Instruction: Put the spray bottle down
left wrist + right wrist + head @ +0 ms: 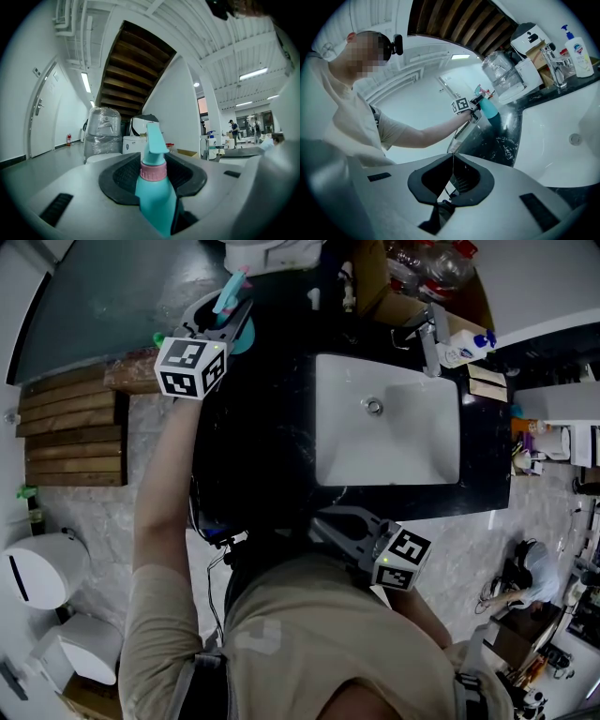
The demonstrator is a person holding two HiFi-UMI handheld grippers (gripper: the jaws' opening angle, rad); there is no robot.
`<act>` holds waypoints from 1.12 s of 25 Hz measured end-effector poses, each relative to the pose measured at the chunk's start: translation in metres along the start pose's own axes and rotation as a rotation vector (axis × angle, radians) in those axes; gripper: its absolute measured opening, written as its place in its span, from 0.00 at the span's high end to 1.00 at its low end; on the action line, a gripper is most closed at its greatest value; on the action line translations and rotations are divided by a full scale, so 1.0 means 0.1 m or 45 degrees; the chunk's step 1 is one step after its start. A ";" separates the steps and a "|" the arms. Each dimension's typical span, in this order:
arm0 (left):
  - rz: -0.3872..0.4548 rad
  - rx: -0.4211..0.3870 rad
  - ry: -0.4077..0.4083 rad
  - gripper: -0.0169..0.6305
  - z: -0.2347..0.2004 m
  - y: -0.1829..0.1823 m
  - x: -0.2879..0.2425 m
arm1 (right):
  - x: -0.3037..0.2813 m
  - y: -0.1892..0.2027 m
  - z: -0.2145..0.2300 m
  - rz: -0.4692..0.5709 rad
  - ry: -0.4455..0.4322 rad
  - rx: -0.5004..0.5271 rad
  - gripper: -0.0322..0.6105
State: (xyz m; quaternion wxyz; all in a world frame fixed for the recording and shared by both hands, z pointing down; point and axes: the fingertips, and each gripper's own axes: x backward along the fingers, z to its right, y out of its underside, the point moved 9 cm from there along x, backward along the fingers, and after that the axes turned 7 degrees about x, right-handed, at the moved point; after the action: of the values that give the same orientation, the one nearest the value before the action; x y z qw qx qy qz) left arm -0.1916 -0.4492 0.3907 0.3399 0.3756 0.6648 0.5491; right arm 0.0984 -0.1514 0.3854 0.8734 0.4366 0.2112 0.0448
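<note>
AT THE SINK: A person stands at a black stone countertop (272, 437). The left gripper (231, 313) pinches a teal plastic spray bottle with a pink collar (153, 197), its pads on the body below the collar and its nozzle pointing up. Seen from above, the bottle is at ten o'clock from the white rectangular sink basin (412, 442), over the counter's far left corner. Whether its base touches the stone cannot be told. The right gripper (452, 161), tongs pressed together with nothing between them, hangs at the basin's seven o'clock, near the counter's front edge. A chrome faucet (431, 345) stands at one o'clock, with a white pump bottle with a blue top (464, 351) just beside it.
</note>
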 end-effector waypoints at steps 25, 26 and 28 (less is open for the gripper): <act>-0.073 -0.005 0.266 0.73 0.06 0.00 -0.09 | 0.12 0.10 0.03 -0.002 0.035 -0.010 0.92; -0.078 -0.008 0.270 0.73 0.06 0.00 -0.09 | 0.13 0.10 0.03 -0.002 0.037 -0.011 0.92; -0.100 -0.018 0.273 0.73 0.07 0.01 -0.10 | 0.13 0.09 0.03 0.000 0.039 -0.010 0.92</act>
State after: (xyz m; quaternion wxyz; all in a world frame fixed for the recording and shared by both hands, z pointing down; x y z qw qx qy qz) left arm -0.1807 -0.4550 0.3905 0.2907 0.2858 0.7076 0.5772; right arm 0.1122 -0.1443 0.3895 0.8718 0.4323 0.2244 0.0522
